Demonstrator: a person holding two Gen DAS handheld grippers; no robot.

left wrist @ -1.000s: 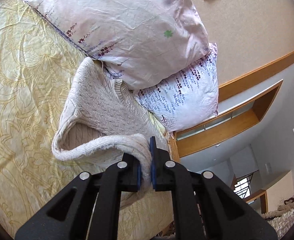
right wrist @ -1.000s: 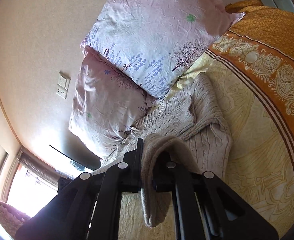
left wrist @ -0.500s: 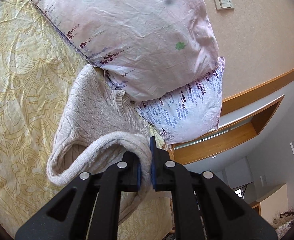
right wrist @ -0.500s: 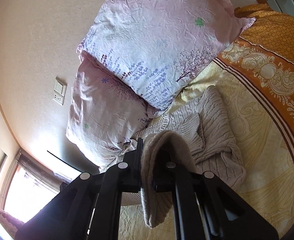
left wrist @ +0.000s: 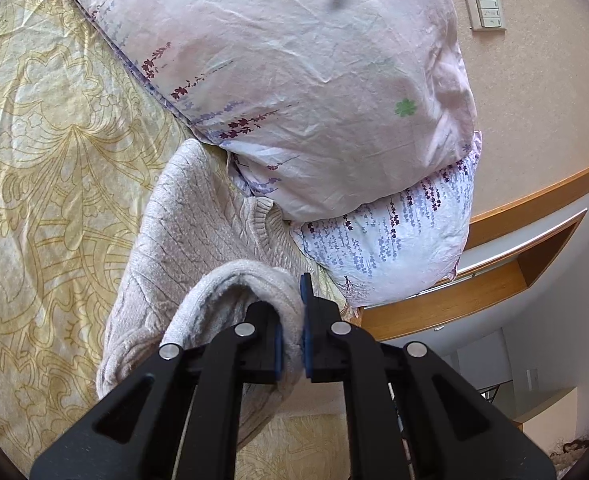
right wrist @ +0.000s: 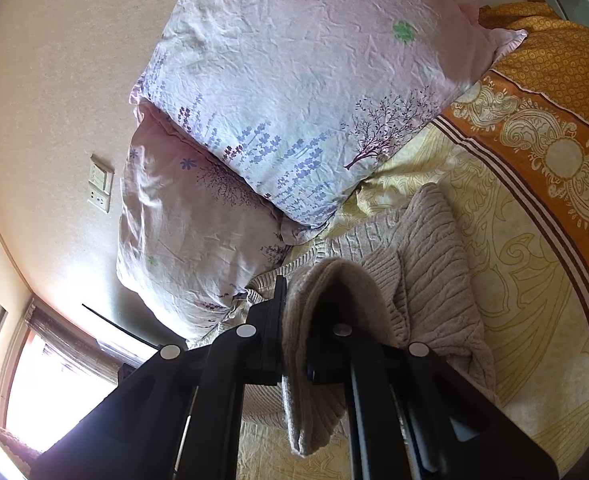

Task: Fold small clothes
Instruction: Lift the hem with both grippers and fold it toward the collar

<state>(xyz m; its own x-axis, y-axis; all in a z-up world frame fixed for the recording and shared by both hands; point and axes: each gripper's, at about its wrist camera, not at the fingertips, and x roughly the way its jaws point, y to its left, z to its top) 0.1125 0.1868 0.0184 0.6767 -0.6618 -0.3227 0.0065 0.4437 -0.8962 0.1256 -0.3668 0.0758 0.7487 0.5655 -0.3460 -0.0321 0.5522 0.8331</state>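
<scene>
Beige cable-knit fills the middle of both wrist views: a small sweater [left wrist: 198, 240] lies on the yellow patterned bedspread [left wrist: 42, 152], its far end touching the stack of two floral pillows [left wrist: 294, 80] at the head of the bed. Taking those pillows as the landmark, the garment reaches from just below them back toward both tools.

The left gripper [left wrist: 292, 344] is clamped tight, its blue-lined pads pinching a thick rolled edge of the knit; that edge loops up and over the left-hand finger and runs back down to the rest of the sweater on the near side of the pillows. No gap shows between the pads other than the fabric itself.

The right gripper [right wrist: 294, 344] is likewise closed hard on the sweater [right wrist: 426, 264]. A fold of knit drapes over its right-hand finger and hangs below the tool, while the body of the garment lies bunched just beside it, between the pillows [right wrist: 294, 100] and the orange border [right wrist: 554, 140] of the bedspread. Both held edges are lifted off the bed.
</scene>
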